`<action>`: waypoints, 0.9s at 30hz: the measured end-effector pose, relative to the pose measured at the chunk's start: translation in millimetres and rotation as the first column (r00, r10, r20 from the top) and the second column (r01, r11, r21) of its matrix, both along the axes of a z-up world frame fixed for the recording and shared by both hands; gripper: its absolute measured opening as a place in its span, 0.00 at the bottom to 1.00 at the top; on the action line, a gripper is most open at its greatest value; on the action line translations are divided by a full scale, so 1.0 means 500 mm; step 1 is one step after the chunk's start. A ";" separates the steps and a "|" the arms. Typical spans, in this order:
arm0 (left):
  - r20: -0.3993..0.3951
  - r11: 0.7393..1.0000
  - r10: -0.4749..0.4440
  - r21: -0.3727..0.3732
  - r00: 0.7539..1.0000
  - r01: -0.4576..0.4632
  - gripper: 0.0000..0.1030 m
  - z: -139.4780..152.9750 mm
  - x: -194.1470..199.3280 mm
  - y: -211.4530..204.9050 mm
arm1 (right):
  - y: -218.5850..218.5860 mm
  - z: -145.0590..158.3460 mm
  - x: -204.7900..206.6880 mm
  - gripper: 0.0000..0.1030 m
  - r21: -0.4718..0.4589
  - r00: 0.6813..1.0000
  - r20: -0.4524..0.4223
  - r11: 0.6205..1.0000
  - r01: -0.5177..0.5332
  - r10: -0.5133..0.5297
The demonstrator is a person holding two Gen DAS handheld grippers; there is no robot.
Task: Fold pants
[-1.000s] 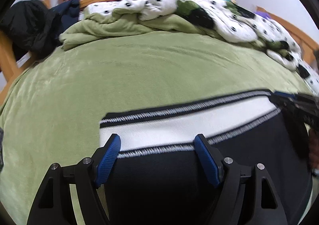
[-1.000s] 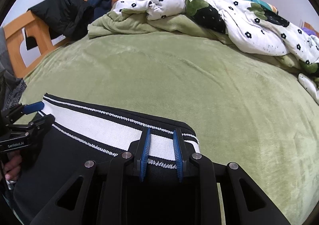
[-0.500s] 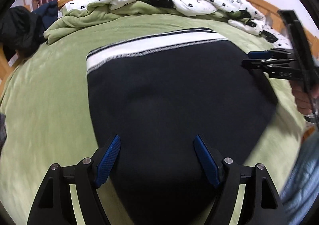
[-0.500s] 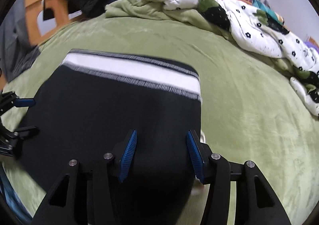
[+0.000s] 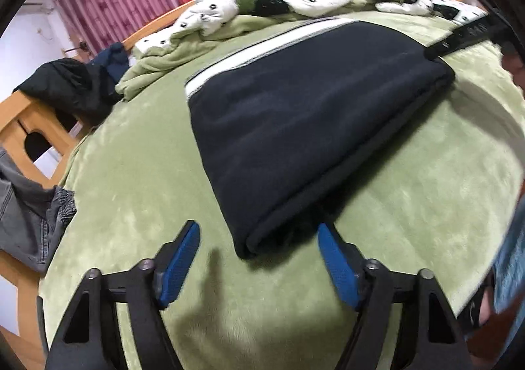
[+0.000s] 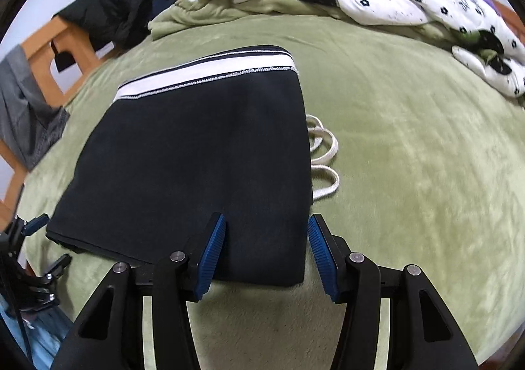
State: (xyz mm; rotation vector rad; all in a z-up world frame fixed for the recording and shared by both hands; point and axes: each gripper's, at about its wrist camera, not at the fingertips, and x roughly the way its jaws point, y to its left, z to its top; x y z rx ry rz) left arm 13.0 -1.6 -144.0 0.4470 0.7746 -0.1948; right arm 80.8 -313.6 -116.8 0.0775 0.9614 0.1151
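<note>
folded black pants, white striped waistband, flat on green blanket

Folded black pants flat on green blanket, white waistband at far end. Left gripper near, jaws closing, nothing between, near corner just beyond.

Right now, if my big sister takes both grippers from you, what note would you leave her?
Left gripper: holds nothing, its jaws closing, just off the near corner of the pants.
Right gripper: open, nothing held, pads not pressing the near edge.
Pants: folded into a flat dark rectangle on the green blanket, white striped waistband at the far end.
Left: the white drawstring sticks out on the right side; tuck it in, fold again if wanted.
</note>
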 end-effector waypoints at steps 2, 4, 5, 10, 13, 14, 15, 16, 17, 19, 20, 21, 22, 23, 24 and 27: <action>-0.026 0.997 0.025 -0.074 0.999 -0.026 0.27 0.009 0.020 0.012 | 0.006 -0.003 -0.003 0.51 0.023 1.000 0.002 1.000 -0.004 0.004; -0.026 0.973 0.056 -0.224 0.998 -0.060 0.22 0.043 0.025 0.042 | 0.014 -0.012 -0.001 0.52 0.044 1.000 -0.018 0.999 -0.012 0.012; -0.019 0.959 0.061 -0.277 0.998 -0.063 0.21 0.051 0.026 0.054 | 0.019 -0.015 0.000 0.52 0.030 1.000 -0.021 0.999 -0.013 0.014; -0.146 0.961 0.087 -0.247 0.985 -0.122 0.22 -0.020 0.035 0.060 | 0.022 -0.020 -0.004 0.52 0.022 1.000 -0.018 0.999 -0.023 0.023; -0.117 0.970 0.063 -0.228 0.991 -0.089 0.26 -0.005 0.027 0.055 | 0.017 -0.013 -0.004 0.52 0.019 0.999 -0.021 0.999 -0.037 0.038; -0.135 0.961 0.062 -0.260 0.989 -0.096 0.27 0.000 0.025 0.067 | 0.012 -0.003 -0.007 0.52 0.034 0.999 -0.013 0.999 -0.041 0.041; -0.152 0.953 0.059 -0.287 0.987 -0.101 0.27 0.004 0.016 0.073 | 0.007 0.006 -0.010 0.52 0.054 0.999 0.002 0.998 -0.042 0.042; -0.160 0.947 0.058 -0.303 0.985 -0.105 0.27 0.009 0.009 0.079 | -0.002 0.020 -0.015 0.52 0.082 0.999 0.028 0.996 -0.041 0.039; -0.169 0.940 0.052 -0.324 0.984 -0.106 0.28 0.020 0.001 0.088 | -0.008 0.032 -0.021 0.52 0.100 0.998 0.056 0.994 -0.039 0.033; -0.141 0.929 0.040 -0.360 0.989 -0.089 0.28 0.039 -0.020 0.096 | -0.016 0.052 -0.030 0.52 0.114 0.994 0.107 0.993 -0.036 0.023; -0.120 0.919 0.034 -0.386 0.992 -0.079 0.33 0.053 -0.029 0.101 | -0.018 0.058 -0.032 0.52 0.115 0.992 0.125 0.993 -0.034 0.019; -0.108 0.914 0.028 -0.400 0.994 -0.069 0.39 0.063 -0.031 0.102 | -0.019 0.062 -0.033 0.52 0.117 0.990 0.140 0.993 -0.031 0.014; -0.096 0.909 0.024 -0.412 0.995 -0.061 0.41 0.071 -0.027 0.097 | -0.018 0.065 -0.032 0.52 0.122 0.988 0.152 0.992 -0.028 0.009; -0.087 0.907 0.016 -0.417 0.996 -0.052 0.41 0.078 -0.015 0.088 | -0.016 0.064 -0.030 0.52 0.125 0.987 0.161 0.992 -0.030 0.010; -0.087 0.910 0.009 -0.412 0.996 -0.044 0.41 0.082 0.001 0.075 | -0.013 0.063 -0.027 0.52 0.125 0.986 0.167 0.992 -0.033 0.011; -0.067 0.919 0.010 -0.393 0.998 -0.036 0.41 0.105 0.057 0.019 | 0.016 0.049 -0.011 0.52 0.075 0.981 0.188 0.995 -0.058 0.043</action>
